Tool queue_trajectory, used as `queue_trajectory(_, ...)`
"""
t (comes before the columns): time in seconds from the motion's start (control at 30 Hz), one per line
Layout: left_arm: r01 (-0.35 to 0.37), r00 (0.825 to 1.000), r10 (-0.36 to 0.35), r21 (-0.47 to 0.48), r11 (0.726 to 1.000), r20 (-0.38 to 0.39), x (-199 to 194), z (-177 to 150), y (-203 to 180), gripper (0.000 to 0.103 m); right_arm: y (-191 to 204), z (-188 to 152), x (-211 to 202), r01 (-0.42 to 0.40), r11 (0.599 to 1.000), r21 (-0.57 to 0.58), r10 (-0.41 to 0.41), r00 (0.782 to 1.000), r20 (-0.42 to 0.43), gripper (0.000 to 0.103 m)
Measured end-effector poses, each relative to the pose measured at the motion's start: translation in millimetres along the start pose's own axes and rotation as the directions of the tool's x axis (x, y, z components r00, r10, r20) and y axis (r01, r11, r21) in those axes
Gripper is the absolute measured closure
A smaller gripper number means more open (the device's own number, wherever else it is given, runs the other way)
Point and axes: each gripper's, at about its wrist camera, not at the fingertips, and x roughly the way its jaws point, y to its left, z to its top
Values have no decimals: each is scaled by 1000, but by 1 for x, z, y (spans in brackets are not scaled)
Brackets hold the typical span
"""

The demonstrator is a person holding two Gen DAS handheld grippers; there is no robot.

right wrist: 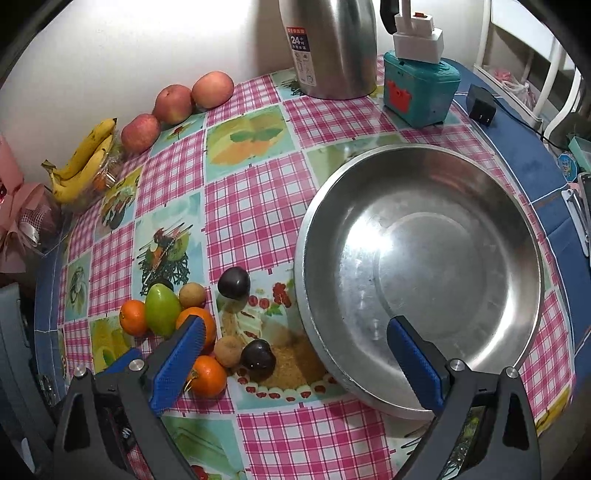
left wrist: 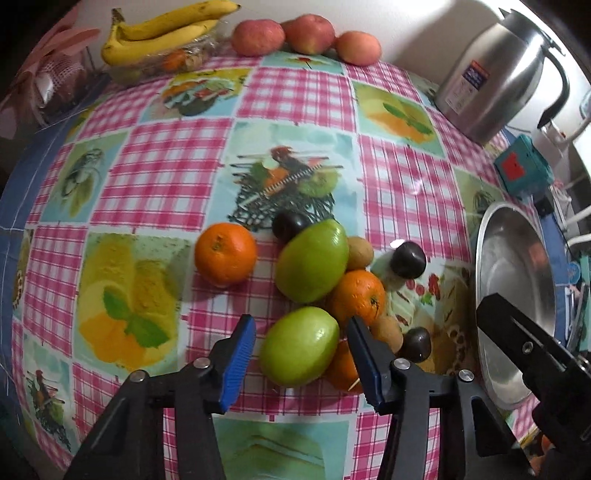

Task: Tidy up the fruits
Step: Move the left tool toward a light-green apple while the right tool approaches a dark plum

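A pile of fruit lies on the checked tablecloth: two green fruits (left wrist: 300, 345) (left wrist: 312, 260), oranges (left wrist: 225, 253), dark plums (left wrist: 408, 259) and small brown fruits (left wrist: 360, 253). My left gripper (left wrist: 301, 354) is open, its blue pads either side of the near green fruit, not closed on it. A wide steel bowl (right wrist: 461, 206) stands empty to the right of the pile (right wrist: 192, 325). My right gripper (right wrist: 295, 354) is open and empty, above the table between pile and bowl; it also shows in the left wrist view (left wrist: 517, 332).
Bananas (left wrist: 159, 29) on a glass dish and three apples (left wrist: 306, 33) lie along the far wall. A steel thermos jug (right wrist: 328, 48), a teal box (right wrist: 417, 88) with a white plug and a black adapter (right wrist: 480, 107) stand behind the bowl.
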Motion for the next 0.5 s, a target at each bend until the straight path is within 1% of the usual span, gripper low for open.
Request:
queue_trajectory(0.07, 7, 1000, -7, 0, 1000, -6, 2, 0, 0, 49, 0, 0, 0, 1, 1000, -4, -1, 1000, -1, 4)
queue_trajectory(0.17, 2, 1000, -2, -10, 1000, -6, 0, 0, 1, 55, 1, 0, 1, 1, 1000, -8, -1, 1000, -3, 4)
queue_trajectory(0.5, 29, 1000, -29, -54, 998, -11, 0, -1, 10, 56, 6, -1, 3, 3, 1000, -30, -3, 1000, -9, 4)
